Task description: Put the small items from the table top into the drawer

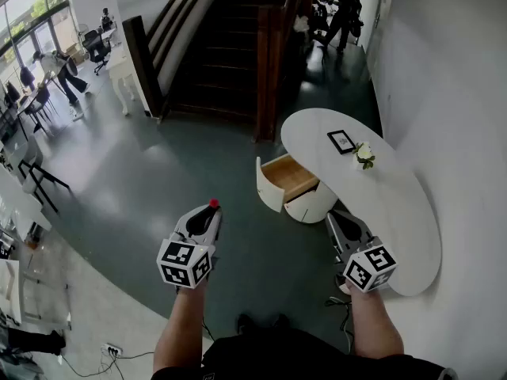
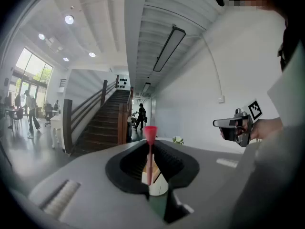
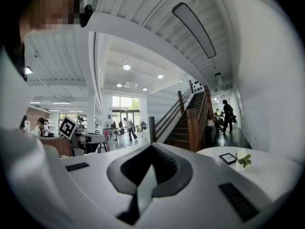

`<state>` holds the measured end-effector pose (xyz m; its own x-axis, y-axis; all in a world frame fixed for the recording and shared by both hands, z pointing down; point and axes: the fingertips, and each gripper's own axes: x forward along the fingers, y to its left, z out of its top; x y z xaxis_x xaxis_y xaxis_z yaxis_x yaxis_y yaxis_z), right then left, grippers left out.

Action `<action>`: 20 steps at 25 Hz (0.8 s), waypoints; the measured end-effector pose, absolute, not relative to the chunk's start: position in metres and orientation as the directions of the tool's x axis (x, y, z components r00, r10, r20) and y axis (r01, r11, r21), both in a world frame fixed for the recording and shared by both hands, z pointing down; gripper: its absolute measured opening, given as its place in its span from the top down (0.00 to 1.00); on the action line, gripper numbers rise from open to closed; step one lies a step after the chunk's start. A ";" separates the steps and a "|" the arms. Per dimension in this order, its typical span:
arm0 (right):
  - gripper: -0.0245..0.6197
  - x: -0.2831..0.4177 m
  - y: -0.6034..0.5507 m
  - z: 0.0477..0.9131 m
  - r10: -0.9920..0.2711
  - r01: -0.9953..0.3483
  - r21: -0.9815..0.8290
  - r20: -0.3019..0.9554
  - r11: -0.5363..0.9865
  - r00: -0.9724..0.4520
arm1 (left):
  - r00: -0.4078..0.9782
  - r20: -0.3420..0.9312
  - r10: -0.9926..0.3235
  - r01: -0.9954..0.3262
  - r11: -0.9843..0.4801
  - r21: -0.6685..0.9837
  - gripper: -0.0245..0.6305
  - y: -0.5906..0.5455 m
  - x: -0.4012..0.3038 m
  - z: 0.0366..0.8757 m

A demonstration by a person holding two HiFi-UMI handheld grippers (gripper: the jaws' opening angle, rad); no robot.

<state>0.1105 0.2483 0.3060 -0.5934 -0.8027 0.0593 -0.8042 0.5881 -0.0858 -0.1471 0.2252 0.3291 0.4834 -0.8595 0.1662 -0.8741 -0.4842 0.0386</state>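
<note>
A white oval table (image 1: 400,212) stands by the wall at the right, with its wooden drawer (image 1: 290,176) pulled open toward the left. On the top lie a small dark framed item (image 1: 341,141) and a white flower (image 1: 364,155); both also show in the right gripper view, the framed item (image 3: 228,158) next to the flower (image 3: 243,157). My left gripper (image 1: 211,207) hovers over the floor left of the drawer, shut on a thin red peg (image 2: 150,149) with a flared top. My right gripper (image 1: 335,214) is shut with nothing in it, just short of the table's near edge.
A dark wooden staircase (image 1: 230,46) rises behind the table. People (image 1: 342,10) move at the far end and near desks and chairs (image 1: 47,85) at the left. The white wall (image 1: 451,93) runs along the right. A cable (image 1: 111,351) lies on the floor behind me.
</note>
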 end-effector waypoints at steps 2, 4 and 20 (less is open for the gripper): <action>0.96 0.112 0.249 0.307 -0.800 -0.801 -0.087 0.057 0.592 -0.597 | 0.486 0.169 -0.857 -0.873 -0.486 0.046 0.88 0.226 -0.143 0.331; 0.96 0.113 0.249 0.306 -0.797 -0.798 -0.089 0.053 0.596 -0.601 | 0.486 0.173 -0.857 -0.873 -0.485 0.050 0.88 0.227 -0.140 0.333; 0.96 0.149 0.259 0.309 -0.739 -0.735 -0.115 0.018 0.668 -0.674 | 0.466 0.186 -0.865 -0.881 -0.473 0.009 0.88 0.236 -0.082 0.323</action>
<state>0.1488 0.2590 0.3093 -0.6738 -0.7387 0.0179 -0.7353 0.6680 -0.1145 -0.0825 0.2355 0.3227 0.4663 -0.8649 0.1857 -0.8810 -0.4730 0.0089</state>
